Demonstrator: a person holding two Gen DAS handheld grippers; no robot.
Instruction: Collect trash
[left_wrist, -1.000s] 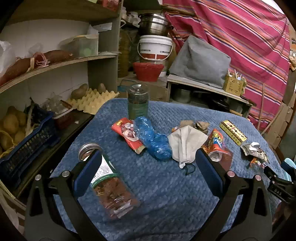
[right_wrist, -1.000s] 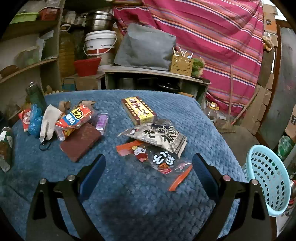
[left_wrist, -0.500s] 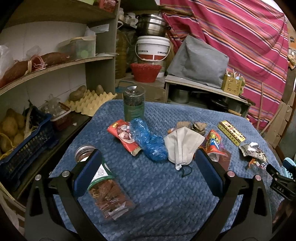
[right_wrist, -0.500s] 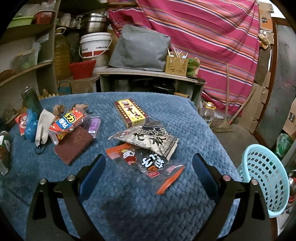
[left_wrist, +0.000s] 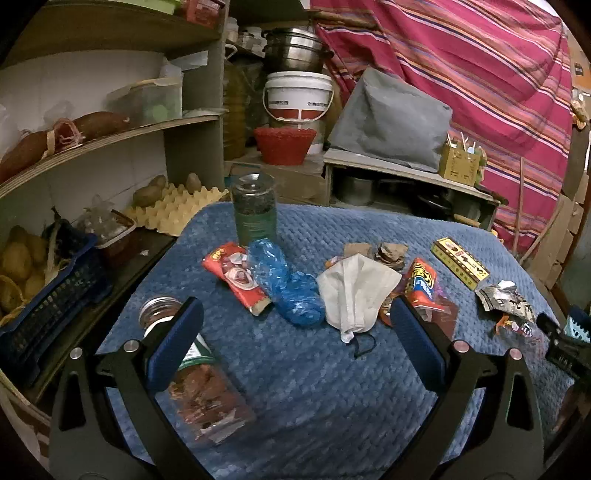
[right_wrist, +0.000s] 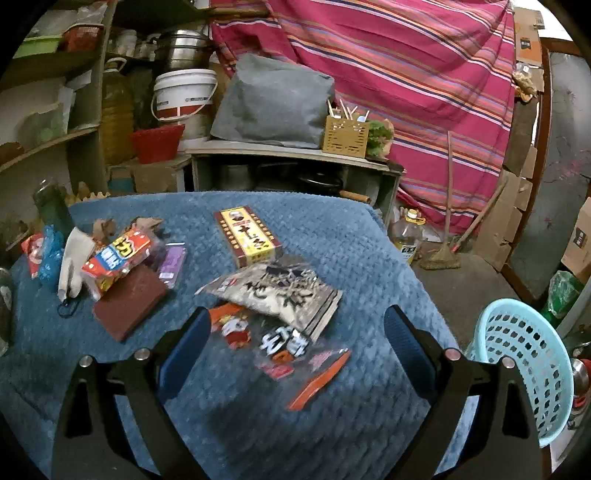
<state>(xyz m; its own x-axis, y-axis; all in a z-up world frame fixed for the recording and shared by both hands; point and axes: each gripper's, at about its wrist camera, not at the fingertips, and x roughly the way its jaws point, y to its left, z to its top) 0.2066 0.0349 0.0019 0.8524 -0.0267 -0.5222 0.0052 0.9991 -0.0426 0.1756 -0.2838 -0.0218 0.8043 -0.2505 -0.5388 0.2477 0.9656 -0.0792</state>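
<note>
The right tool (right_wrist: 295, 347) hovers wide open and empty above the bench (right_wrist: 351, 236), its pads to either side of a clear snack bag (right_wrist: 284, 343) whose long axis runs from upper left to lower right. The left tool (left_wrist: 295, 332) is equally wide open and empty; a mask (left_wrist: 354, 291) lies just beyond it, a jar (left_wrist: 199, 384) on its side under its left pad. A basket (right_wrist: 524, 354) stands off the bench's right edge.
</note>
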